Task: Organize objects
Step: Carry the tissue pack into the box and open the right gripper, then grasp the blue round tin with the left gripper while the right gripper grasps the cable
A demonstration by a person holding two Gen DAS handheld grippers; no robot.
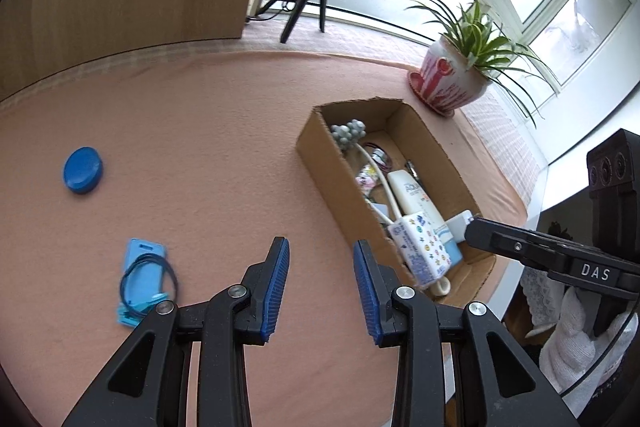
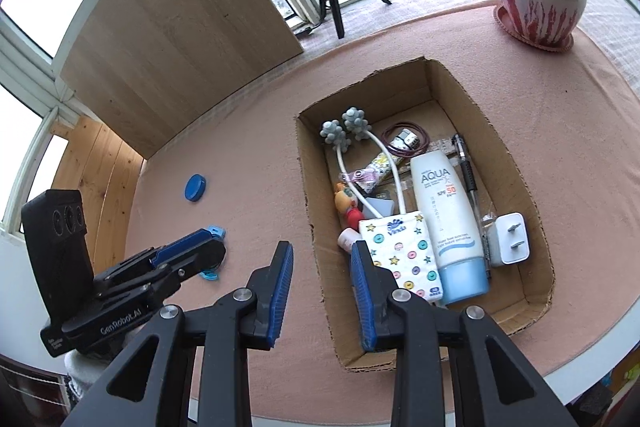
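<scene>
Fingers on both grippers are parted with nothing between them. Left gripper (image 1: 322, 283) hangs over the bare pink cloth (image 1: 208, 131), with a blue card with a black cord (image 1: 141, 277) on it down to its left and a blue cap (image 1: 83, 169) further off. Right gripper (image 2: 322, 285) sits over the near left wall of the cardboard box (image 2: 520, 163). Inside the box are a sunscreen tube (image 2: 450, 227), a tissue pack (image 2: 404, 255), a white plug (image 2: 510, 239) and a pen (image 2: 466, 167).

Cloth (image 1: 224, 131) lies open (cardboard box (image 1: 320, 163) walls block the right)
</scene>
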